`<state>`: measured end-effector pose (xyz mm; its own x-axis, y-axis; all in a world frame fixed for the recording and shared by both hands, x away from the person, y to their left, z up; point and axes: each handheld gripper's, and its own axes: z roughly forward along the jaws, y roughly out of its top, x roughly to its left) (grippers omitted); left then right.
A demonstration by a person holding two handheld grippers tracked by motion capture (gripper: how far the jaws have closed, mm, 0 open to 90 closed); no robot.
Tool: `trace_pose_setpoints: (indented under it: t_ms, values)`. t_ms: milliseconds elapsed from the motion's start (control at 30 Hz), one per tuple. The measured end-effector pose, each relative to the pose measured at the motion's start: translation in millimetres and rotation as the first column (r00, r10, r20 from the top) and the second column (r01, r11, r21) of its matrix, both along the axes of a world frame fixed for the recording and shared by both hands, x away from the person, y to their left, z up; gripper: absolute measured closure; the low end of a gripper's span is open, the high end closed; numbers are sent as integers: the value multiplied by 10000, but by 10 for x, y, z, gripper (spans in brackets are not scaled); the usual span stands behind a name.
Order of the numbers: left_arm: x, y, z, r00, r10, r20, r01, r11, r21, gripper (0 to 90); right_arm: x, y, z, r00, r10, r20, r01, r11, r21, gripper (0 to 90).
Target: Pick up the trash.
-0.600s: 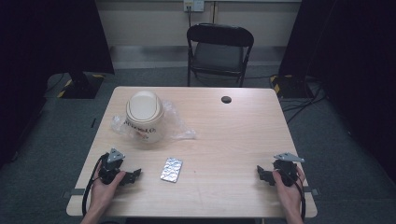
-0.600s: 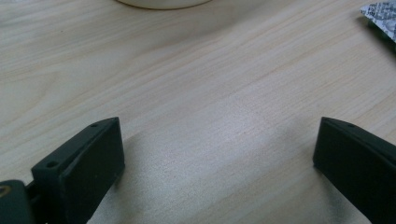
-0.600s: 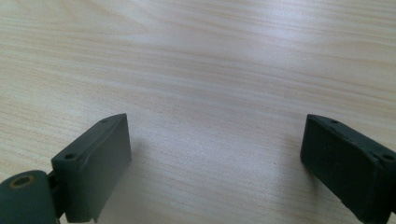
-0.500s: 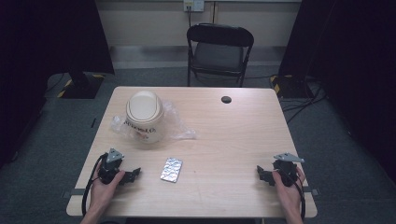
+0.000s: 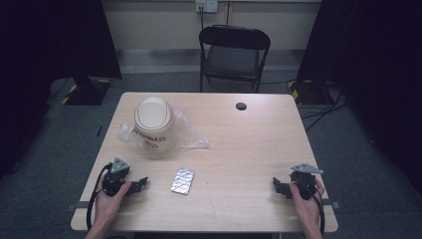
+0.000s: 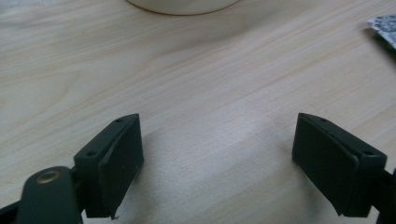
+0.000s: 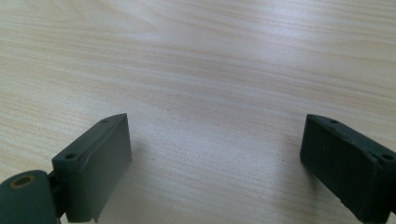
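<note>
A cream round jar (image 5: 154,123) with brown lettering lies on crumpled clear plastic (image 5: 191,137) at the table's left. A silver foil packet (image 5: 182,180) lies flat nearer the front edge. My left gripper (image 5: 142,183) rests on the wood at the front left, a short way left of the packet, jaws open and nothing between them. Its own view shows the jar's base (image 6: 182,4) at the top and the packet's corner (image 6: 385,25) at the far right. My right gripper (image 5: 276,185) rests at the front right, open over bare wood (image 7: 210,116).
A small black disc (image 5: 241,106) sits near the table's far edge. A black folding chair (image 5: 234,52) stands behind the table. Cables run on the floor at the right. The wooden tabletop (image 5: 239,149) lies bare between the two grippers.
</note>
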<state>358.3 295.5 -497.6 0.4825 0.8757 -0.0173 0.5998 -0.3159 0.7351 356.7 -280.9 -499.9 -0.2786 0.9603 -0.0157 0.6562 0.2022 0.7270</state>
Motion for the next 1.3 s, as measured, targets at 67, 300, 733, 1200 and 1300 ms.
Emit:
trace_pose_setpoints:
  t_ms: [67,300,733,1200,1300]
  values:
    - [-19,-6,23,9999,-83,99,85,9996,-262,162,0,0,0,10000,-5,-5,5,10000,5,83]
    - [-19,-33,145,9986,-434,296,451,9971,-609,166,5,1,0,10000,9,-11,-9,10000,6,81]
    - [72,-116,315,9944,-844,642,914,9891,-1155,171,5,1,0,10000,10,-8,-10,10000,3,81]
    - [246,-236,523,9854,-1362,1020,1489,9803,-1301,176,5,1,0,10000,10,-8,-10,10000,5,81]
    - [281,-237,559,9851,-1357,1057,1489,9803,-1294,176,5,1,0,10000,10,-8,-10,10000,4,81]
